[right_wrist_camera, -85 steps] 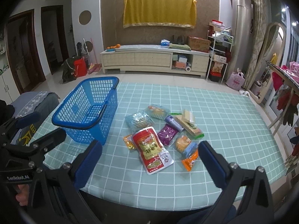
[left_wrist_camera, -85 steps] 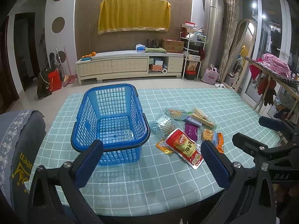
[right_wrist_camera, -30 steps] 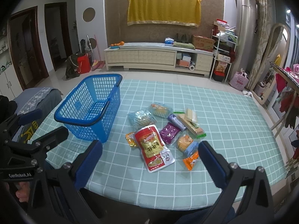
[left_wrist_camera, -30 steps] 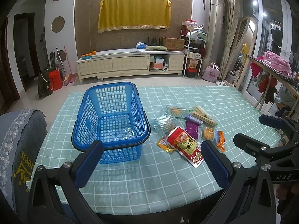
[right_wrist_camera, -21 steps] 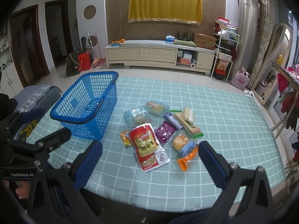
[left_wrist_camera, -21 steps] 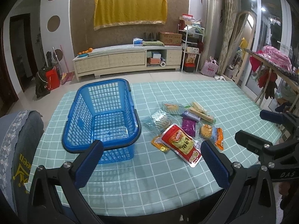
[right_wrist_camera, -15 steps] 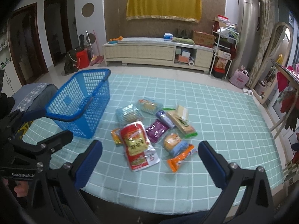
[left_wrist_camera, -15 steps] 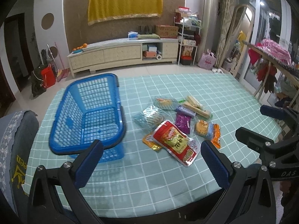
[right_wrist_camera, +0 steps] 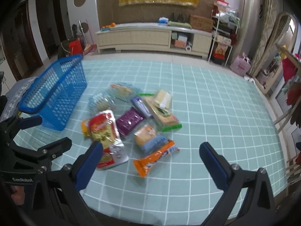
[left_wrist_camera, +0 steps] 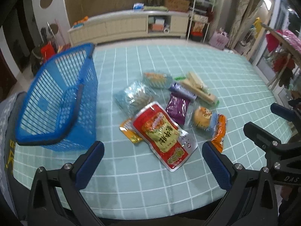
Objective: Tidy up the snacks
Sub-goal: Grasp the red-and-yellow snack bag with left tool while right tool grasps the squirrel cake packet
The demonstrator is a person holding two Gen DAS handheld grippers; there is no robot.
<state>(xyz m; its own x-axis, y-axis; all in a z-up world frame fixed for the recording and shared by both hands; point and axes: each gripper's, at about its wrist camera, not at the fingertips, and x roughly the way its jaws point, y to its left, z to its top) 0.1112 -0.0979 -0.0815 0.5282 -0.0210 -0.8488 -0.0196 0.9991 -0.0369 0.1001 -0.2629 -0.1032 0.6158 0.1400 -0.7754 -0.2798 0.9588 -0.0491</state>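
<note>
A blue plastic basket [left_wrist_camera: 54,101] stands empty on the left of the table; it also shows in the right wrist view [right_wrist_camera: 54,92]. A pile of snack packets lies beside it: a large red pouch [left_wrist_camera: 161,131] [right_wrist_camera: 104,130], a purple pack [left_wrist_camera: 177,107] [right_wrist_camera: 129,121], an orange bar [right_wrist_camera: 155,158] [left_wrist_camera: 218,131], a bun pack [right_wrist_camera: 148,138], a cracker pack [right_wrist_camera: 161,111]. My left gripper [left_wrist_camera: 153,160] is open, just before the red pouch. My right gripper [right_wrist_camera: 150,163] is open, over the orange bar.
The table has a teal checked cloth [right_wrist_camera: 216,113]; its near edge runs under both grippers. A grey chair back [left_wrist_camera: 7,113] stands at the left. A clothes rack [left_wrist_camera: 282,56] stands to the right, a TV cabinet [right_wrist_camera: 150,35] far behind.
Both grippers have moved forward and right toward the snack pile, which now looks larger and nearer. The basket has shifted to the left of both views. Both grippers stay open.
</note>
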